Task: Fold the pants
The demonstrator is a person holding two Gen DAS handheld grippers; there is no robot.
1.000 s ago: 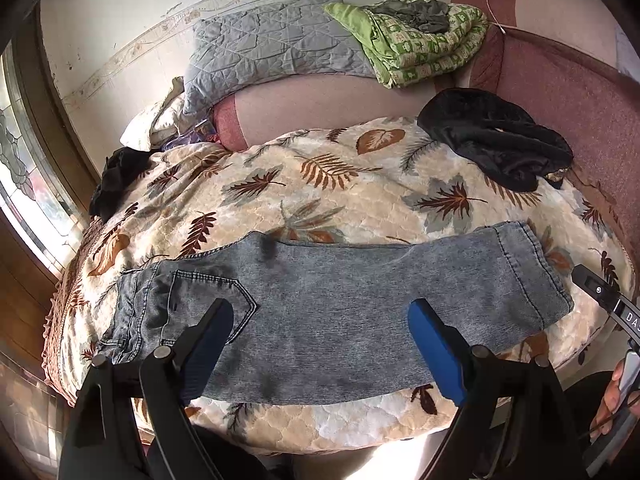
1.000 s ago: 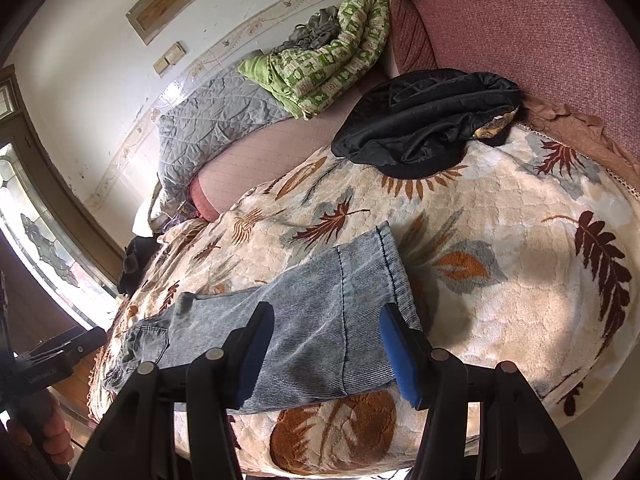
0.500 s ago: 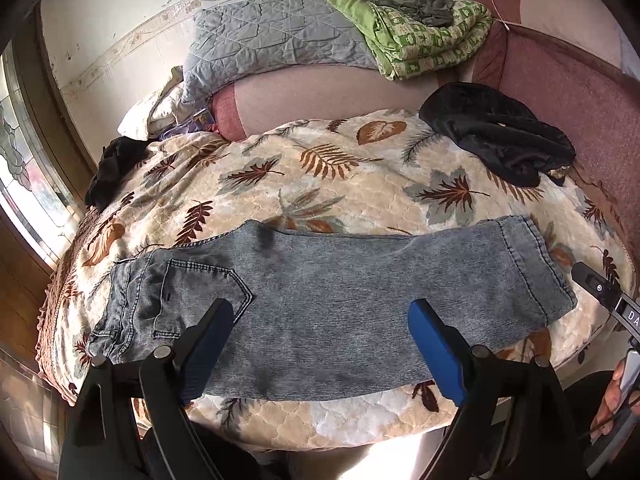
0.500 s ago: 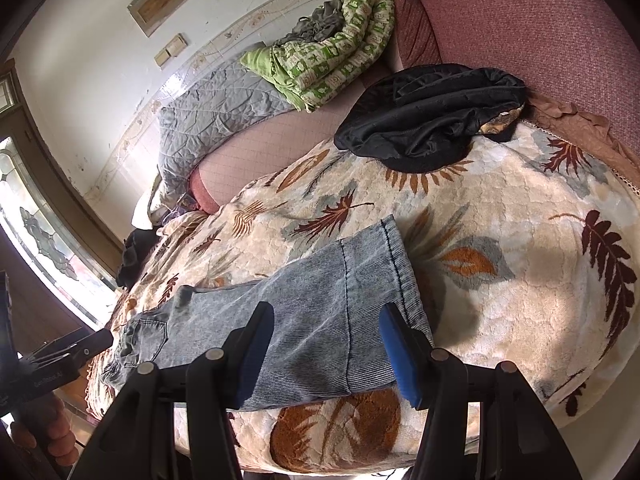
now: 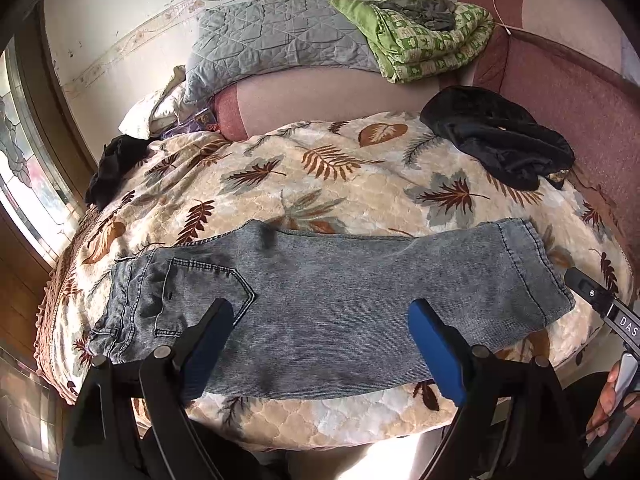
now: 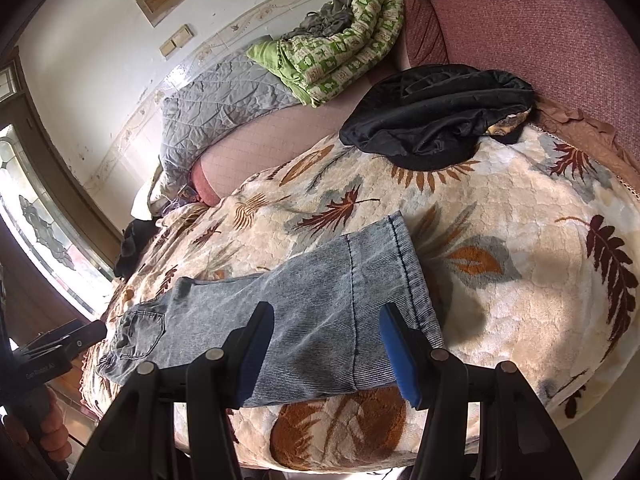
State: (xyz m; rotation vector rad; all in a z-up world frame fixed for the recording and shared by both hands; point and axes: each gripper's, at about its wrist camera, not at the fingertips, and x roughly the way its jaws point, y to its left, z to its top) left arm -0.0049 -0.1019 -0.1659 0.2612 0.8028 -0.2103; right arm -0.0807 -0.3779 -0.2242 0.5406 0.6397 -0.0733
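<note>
Grey washed jeans (image 5: 320, 304) lie flat on the leaf-patterned bed cover, folded lengthwise, waist at the left and hems at the right. My left gripper (image 5: 320, 328) is open and empty, above the near edge of the jeans' middle. My right gripper (image 6: 326, 328) is open and empty, above the leg end of the jeans (image 6: 312, 312) near the hem. The right gripper's body (image 5: 600, 304) shows at the right edge of the left wrist view. The left gripper's body (image 6: 52, 348) shows at the left edge of the right wrist view.
A black garment (image 5: 500, 140) lies at the far right of the bed, against the red headboard (image 5: 568, 92). A grey quilt (image 5: 276, 36) and a green blanket (image 5: 420, 36) sit on the bolster behind. Another dark garment (image 5: 116, 164) lies at the far left by the window.
Both grippers have moved slightly closer over the bed and the view has tilted down a little. The jeans have not moved. Both grippers stay open.
</note>
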